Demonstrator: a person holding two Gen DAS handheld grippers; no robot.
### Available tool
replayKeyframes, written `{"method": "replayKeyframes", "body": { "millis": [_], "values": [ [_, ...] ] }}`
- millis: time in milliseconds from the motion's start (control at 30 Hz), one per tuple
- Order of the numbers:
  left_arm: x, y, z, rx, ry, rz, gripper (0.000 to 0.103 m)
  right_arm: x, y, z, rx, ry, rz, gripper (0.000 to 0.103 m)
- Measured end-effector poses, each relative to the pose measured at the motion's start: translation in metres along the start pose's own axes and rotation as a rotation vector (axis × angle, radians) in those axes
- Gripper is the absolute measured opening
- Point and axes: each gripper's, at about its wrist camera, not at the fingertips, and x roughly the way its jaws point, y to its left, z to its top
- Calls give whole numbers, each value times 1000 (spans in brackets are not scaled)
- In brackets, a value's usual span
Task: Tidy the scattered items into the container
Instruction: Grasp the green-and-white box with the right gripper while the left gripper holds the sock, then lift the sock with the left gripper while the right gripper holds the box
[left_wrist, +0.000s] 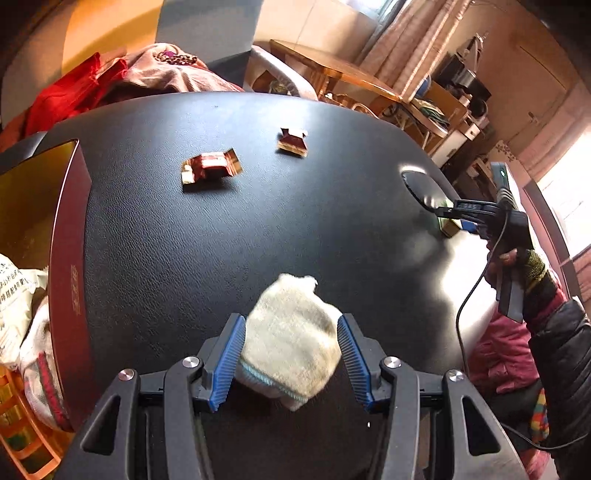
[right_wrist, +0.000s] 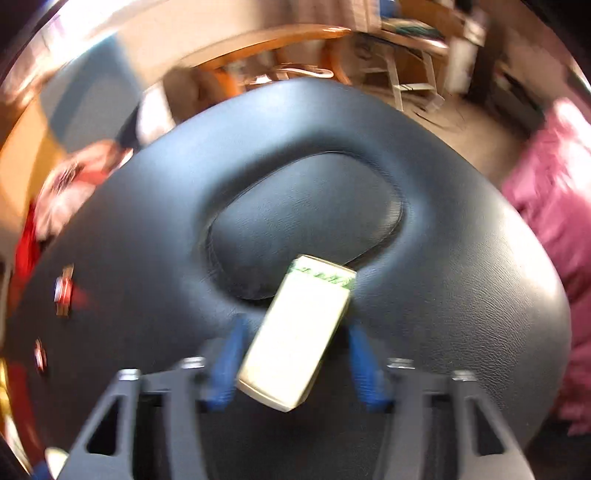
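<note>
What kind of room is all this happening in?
Most likely a lived-in home, perhaps a dining or living room. A wooden table stands behind the black padded surface, clothes are piled at its far edge, and curtains hang by a window.

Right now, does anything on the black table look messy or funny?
Yes. Two little red and gold packs lie scattered and crooked on the black table, away from the red box at its left edge. A white sock sits bunched between the left gripper fingers, and a pale box lies slanted between the right gripper fingers.
</note>
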Motion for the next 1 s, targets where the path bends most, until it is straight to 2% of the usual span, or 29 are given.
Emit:
{"method": "replayKeyframes", "body": {
  "millis": [67, 200, 333, 400, 467, 500, 600, 633, 667, 833, 900, 1000],
  "values": [
    [-1, -4, -7, 19, 4, -1, 53, -4, 16, -12, -85, -3, -2, 32],
    [-9, -13, -21, 53, 1, -13, 53, -16, 49, -46, -231, -2, 89, 32],
    [-21, -18, -26, 69, -20, -3, 53, -31, 68, -75, -289, 14, 202, 34],
    [-27, -16, -26, 66, -34, 15, 54, -39, 72, -88, -291, 15, 248, 40],
    [-32, -12, -25, 53, -47, 24, 57, -46, 67, -98, -243, -4, 284, 57],
    [-34, -11, -24, 49, -51, 27, 58, -50, 65, -99, -212, -18, 299, 69],
    [-33, -11, -20, 56, -45, 38, 59, -67, 53, -112, -160, -59, 336, 78],
    [-31, -12, -19, 63, -41, 40, 60, -72, 51, -116, -151, -72, 332, 86],
    [-29, -12, -18, 68, -37, 44, 60, -77, 50, -120, -145, -85, 326, 102],
    [-23, -11, -18, 78, -35, 83, 60, -89, 60, -132, -205, -177, 205, 103],
    [-23, -10, -19, 79, -39, 90, 60, -95, 58, -128, -185, -199, 202, 103],
    [-22, -9, -19, 87, -38, 85, 60, -91, 63, -109, -132, -165, 249, 100]
  ]
}}
